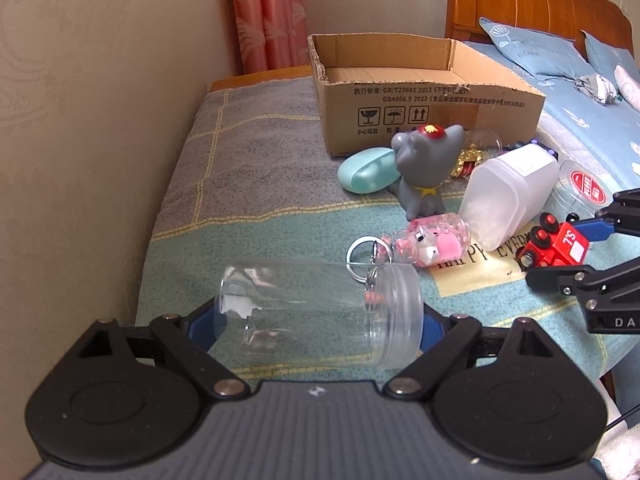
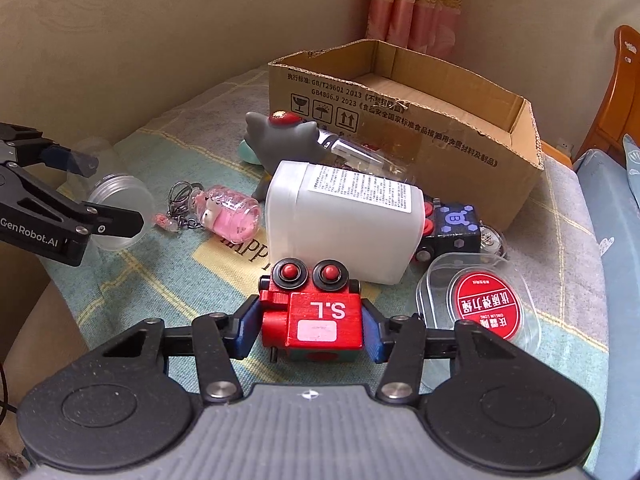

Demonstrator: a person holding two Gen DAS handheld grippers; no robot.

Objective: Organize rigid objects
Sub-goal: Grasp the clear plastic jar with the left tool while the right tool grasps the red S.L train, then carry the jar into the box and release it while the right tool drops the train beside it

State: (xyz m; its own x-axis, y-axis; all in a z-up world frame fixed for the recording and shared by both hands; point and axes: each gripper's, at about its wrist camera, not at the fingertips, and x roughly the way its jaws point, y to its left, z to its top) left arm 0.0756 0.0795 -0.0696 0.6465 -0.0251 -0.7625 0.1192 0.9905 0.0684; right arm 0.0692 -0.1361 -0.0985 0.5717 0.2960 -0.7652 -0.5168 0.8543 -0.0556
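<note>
My left gripper (image 1: 316,320) is shut on a clear plastic jar (image 1: 320,312) lying sideways between its blue pads; the jar also shows in the right wrist view (image 2: 120,208). My right gripper (image 2: 312,328) is shut on a red wooden toy train (image 2: 314,316), which also shows in the left wrist view (image 1: 556,246). An open cardboard box (image 1: 420,92) stands at the back of the bed (image 2: 400,128). Between lie a grey cat figure (image 1: 424,172), a pink keychain bottle (image 1: 432,240) and a white plastic container (image 1: 508,196).
A teal case (image 1: 366,176) lies by the box. A clear tub with a red label (image 2: 484,312) and a dark blue toy block (image 2: 456,228) lie right of the white container (image 2: 344,220). The wall runs along the left; pillows (image 1: 532,48) and headboard are at the right.
</note>
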